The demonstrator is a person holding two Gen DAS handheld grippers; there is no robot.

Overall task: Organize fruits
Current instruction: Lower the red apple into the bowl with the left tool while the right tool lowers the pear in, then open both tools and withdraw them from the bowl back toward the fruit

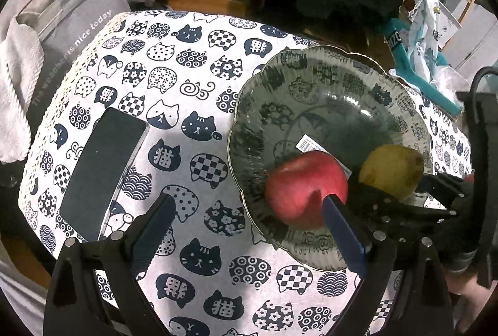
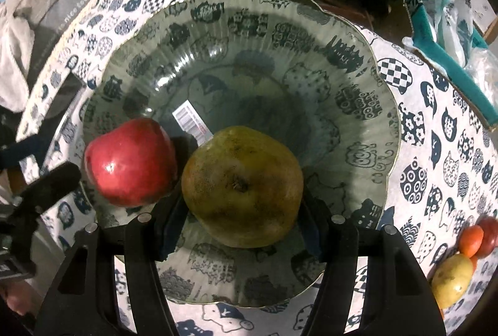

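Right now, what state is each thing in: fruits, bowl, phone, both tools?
Apple: in the bowl, free of both tools.
Pear: in the bowl, between the right tool's fingers.
Bowl: upright on the cloth, barcode sticker on its base.
Phone: flat, screen dark.
Loose fruits: on the cloth, outside the bowl.
Left tool: open, empty.
Right tool: shut on the pear.

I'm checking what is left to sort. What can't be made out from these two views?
- Barcode label in the glass bowl: print too small, partly behind the red apple and pear.
- Loose fruits, right wrist view: cut off by the edge, count unclear.
- Pear's underside: hidden, so whether it touches the bowl is unclear.
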